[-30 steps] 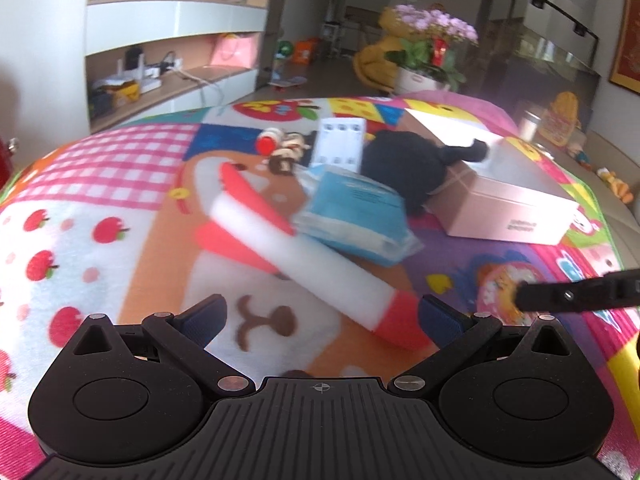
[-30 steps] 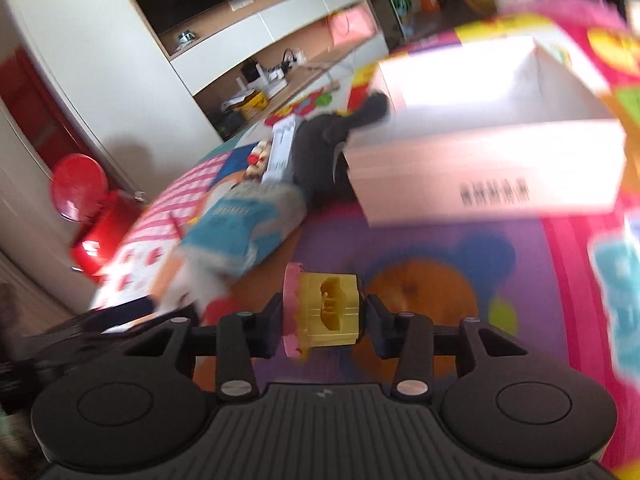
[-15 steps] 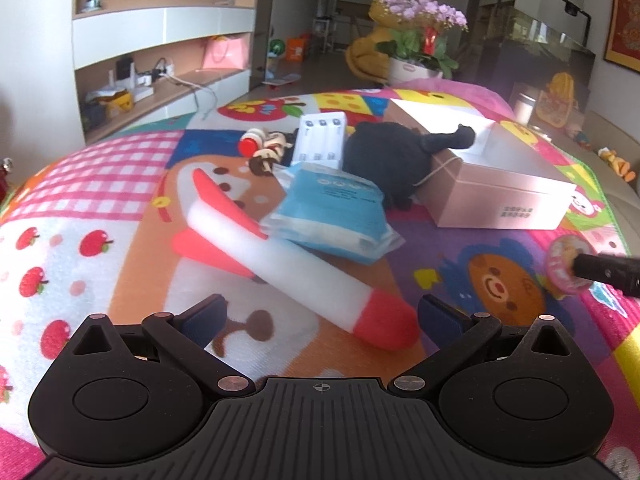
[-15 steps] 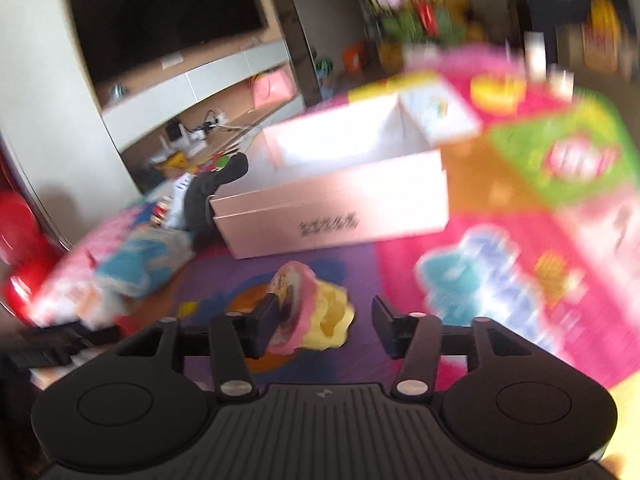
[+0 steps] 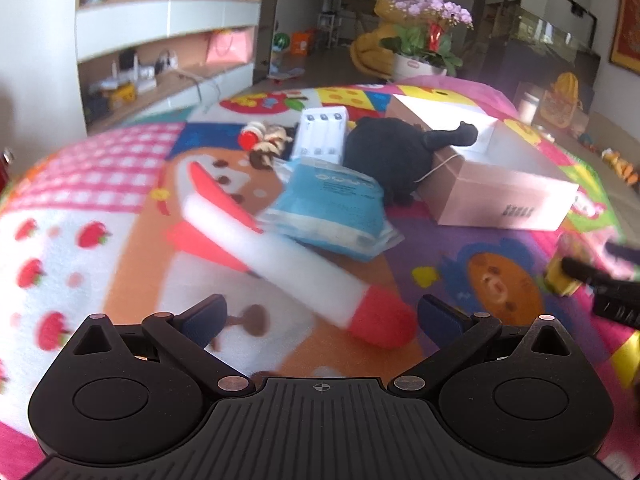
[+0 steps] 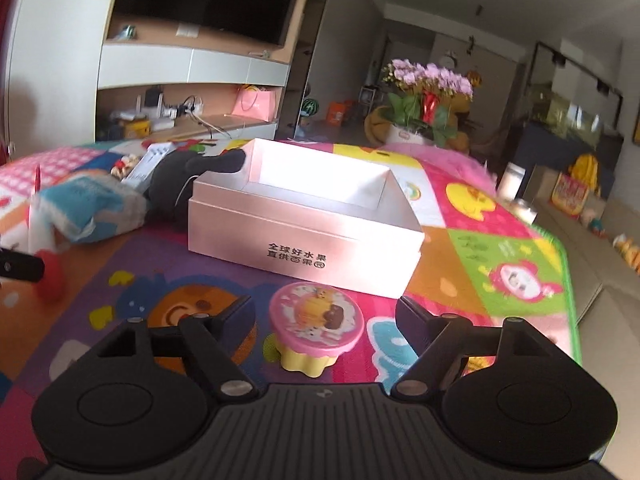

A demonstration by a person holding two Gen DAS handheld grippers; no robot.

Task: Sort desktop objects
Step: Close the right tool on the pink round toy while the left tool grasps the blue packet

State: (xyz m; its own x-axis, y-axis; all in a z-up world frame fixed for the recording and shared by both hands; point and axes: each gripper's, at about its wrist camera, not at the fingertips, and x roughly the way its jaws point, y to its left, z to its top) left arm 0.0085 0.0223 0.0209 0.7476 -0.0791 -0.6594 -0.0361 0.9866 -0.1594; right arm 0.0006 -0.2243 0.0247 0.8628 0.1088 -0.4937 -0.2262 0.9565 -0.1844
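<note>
A yellow pudding cup with a pink lid (image 6: 316,330) stands upright on the colourful mat, between the fingers of my open right gripper (image 6: 325,314), not gripped. An open pink box (image 6: 304,224) sits just beyond it. My left gripper (image 5: 322,314) is open and empty, just before the red tip of a white foam stick (image 5: 296,272). Behind the stick lie a blue tissue pack (image 5: 334,212), a black plush toy (image 5: 390,156), a white battery case (image 5: 322,134) and a small red-capped toy (image 5: 260,140). The right gripper and cup show at the left view's right edge (image 5: 560,276).
The play mat (image 6: 500,248) ends at a green edge on the right, with floor beyond. A flower pot (image 6: 424,112), shelving with a television (image 6: 192,60) and floor toys lie farther back. The box also shows in the left wrist view (image 5: 500,196).
My right gripper opened and let go of the pudding cup, which now stands upright on the mat before the box. The left gripper shifted slightly, still open.
</note>
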